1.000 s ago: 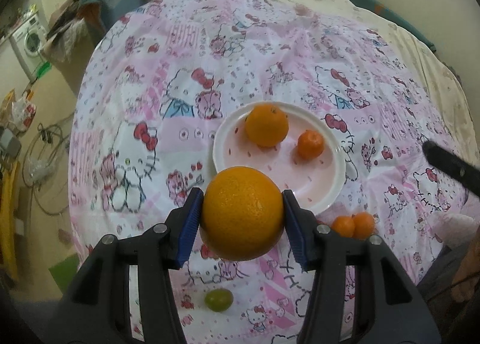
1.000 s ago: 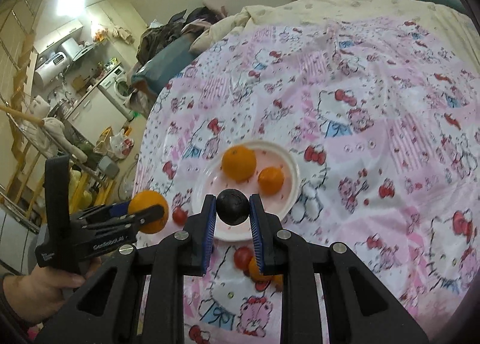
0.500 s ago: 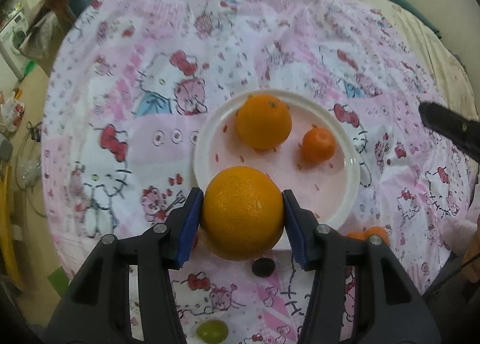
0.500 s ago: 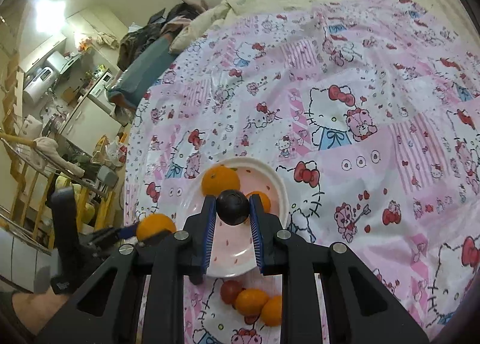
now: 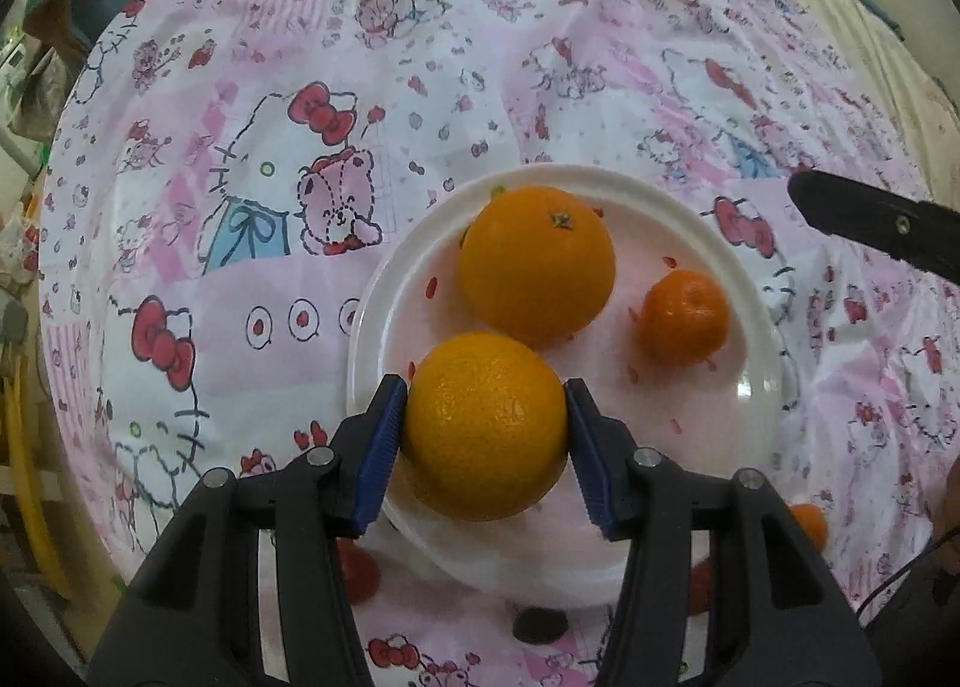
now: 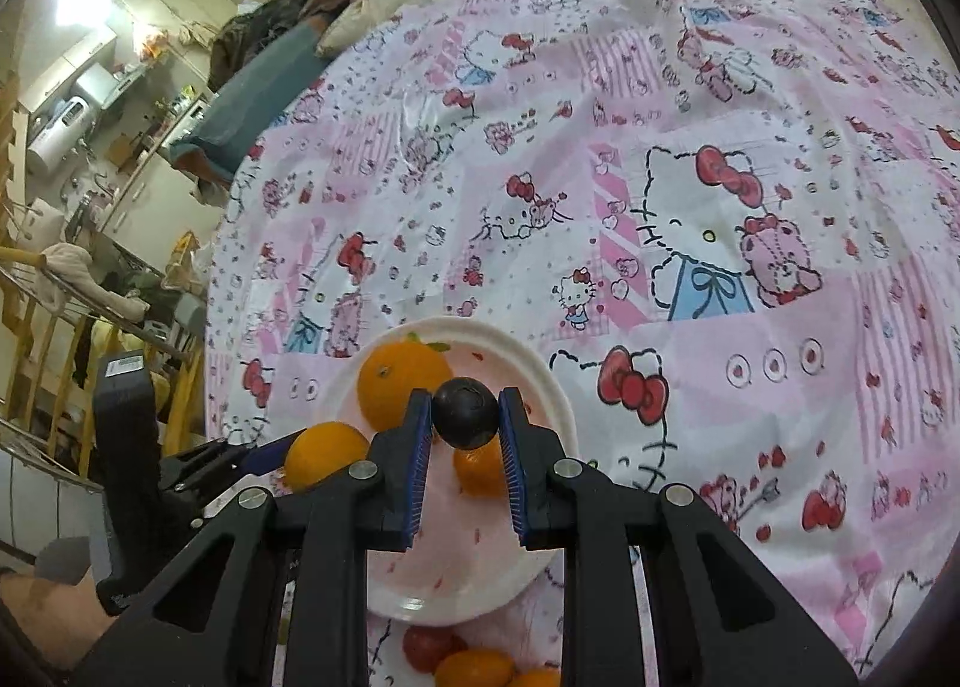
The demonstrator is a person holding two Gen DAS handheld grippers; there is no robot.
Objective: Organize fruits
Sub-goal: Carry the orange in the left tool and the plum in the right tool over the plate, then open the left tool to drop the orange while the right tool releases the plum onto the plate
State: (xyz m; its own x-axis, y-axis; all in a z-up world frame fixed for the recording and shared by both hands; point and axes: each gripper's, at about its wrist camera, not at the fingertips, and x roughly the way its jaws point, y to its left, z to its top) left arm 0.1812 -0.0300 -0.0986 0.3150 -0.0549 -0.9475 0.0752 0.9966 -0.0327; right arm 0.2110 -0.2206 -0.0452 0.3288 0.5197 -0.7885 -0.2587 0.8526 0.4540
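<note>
My left gripper [image 5: 485,428] is shut on a large orange [image 5: 485,426] and holds it over the near left part of the white plate [image 5: 708,435]. On the plate lie another large orange [image 5: 536,264] and a small tangerine [image 5: 684,318]. My right gripper [image 6: 465,414] is shut on a small dark round fruit [image 6: 465,413] above the plate [image 6: 474,567]. In the right wrist view the left gripper with its orange [image 6: 324,454] is at the plate's left edge.
The plate sits on a pink Hello Kitty cloth [image 5: 300,147] over a bed. Loose fruit lies near the plate's front edge: a dark fruit [image 5: 540,625], red ones [image 6: 427,648] and small tangerines [image 6: 475,668]. Room clutter stands beyond the cloth's left edge.
Both grippers have moved forward and down towards the plate. The left gripper's orange is now over the plate's near part; the right gripper's dark fruit is over the plate.
</note>
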